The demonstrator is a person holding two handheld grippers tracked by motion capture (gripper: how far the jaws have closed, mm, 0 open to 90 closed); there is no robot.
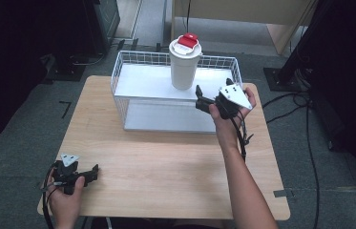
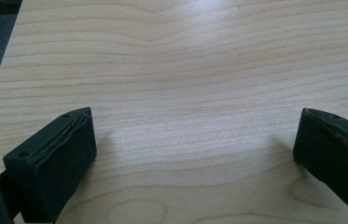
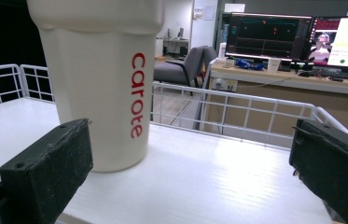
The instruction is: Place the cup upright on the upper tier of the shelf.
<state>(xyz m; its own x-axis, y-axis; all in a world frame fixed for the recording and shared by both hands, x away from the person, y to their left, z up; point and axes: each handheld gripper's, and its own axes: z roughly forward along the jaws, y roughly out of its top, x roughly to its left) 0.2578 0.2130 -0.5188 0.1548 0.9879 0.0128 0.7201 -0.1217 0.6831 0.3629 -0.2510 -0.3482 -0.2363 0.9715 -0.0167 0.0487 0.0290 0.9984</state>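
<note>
A light wooden table (image 1: 166,167) with rounded corners was set on grey carpet (image 1: 18,143). Black cables (image 1: 309,138) were trailed across the floor to the right of the table, and dark equipment was stood at the far left and far right. A pale wooden panel (image 1: 242,12) was seen beyond the table. In the right gripper view, a desk (image 3: 279,81) was shown in the background, on which two lit monitors (image 3: 267,35) were placed side by side, and a grey office chair (image 3: 185,65) was stood just beside that desk. In the left gripper view, the table's wood grain (image 2: 185,70) was shown close up, with dark floor at its left edge.
</note>
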